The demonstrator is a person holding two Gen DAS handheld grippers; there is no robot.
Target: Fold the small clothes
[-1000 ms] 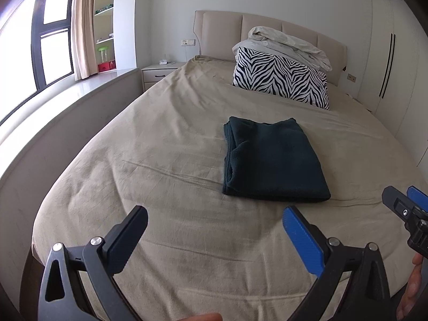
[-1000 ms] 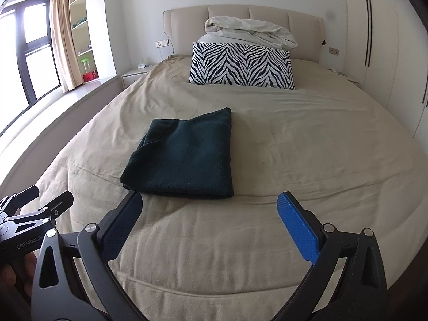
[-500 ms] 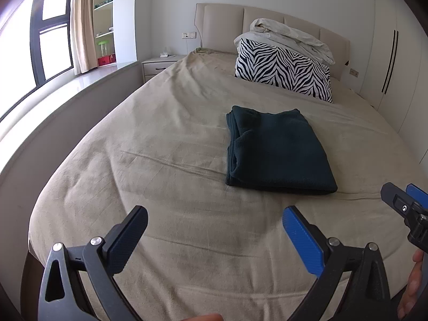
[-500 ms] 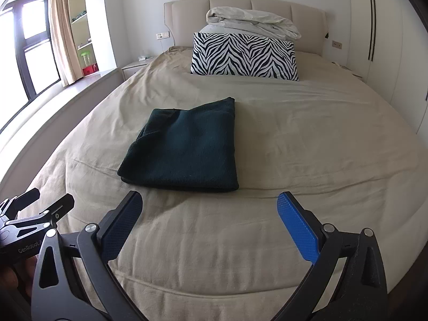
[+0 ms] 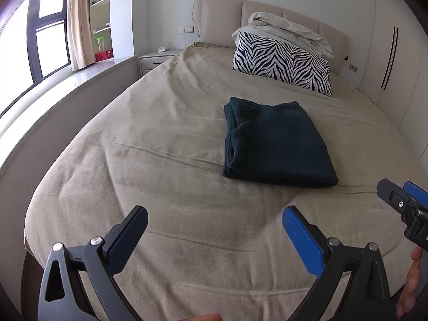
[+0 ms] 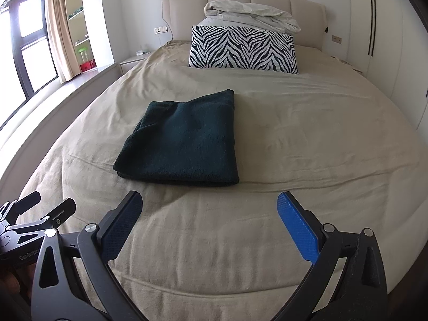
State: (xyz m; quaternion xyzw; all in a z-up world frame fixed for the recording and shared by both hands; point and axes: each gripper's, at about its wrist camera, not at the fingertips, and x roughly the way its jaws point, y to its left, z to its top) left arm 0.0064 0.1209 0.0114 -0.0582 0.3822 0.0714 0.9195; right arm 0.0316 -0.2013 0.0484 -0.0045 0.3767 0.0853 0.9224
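Observation:
A dark teal garment [image 5: 275, 141] lies folded into a neat rectangle on the beige bed sheet [image 5: 165, 182], ahead and to the right in the left wrist view. In the right wrist view the garment [image 6: 184, 147] lies ahead and left of centre. My left gripper [image 5: 214, 227] is open and empty, held above the sheet well short of the garment. My right gripper [image 6: 210, 211] is open and empty, just short of the garment's near edge. Each gripper shows at the edge of the other's view: the right one [image 5: 406, 208], the left one [image 6: 34, 214].
A zebra-print pillow [image 6: 243, 48] with a crumpled white duvet [image 6: 251, 16] on top leans on the headboard. A low ledge [image 5: 67, 101] and window run along the bed's left side. A nightstand [image 5: 157, 57] is at the back left; wardrobe doors [image 6: 374, 26] at right.
Both grippers have tilted slightly downward and drifted back a little; the garment sits lower and a bit farther in both views. The garment itself has not moved. Both grippers stay open.

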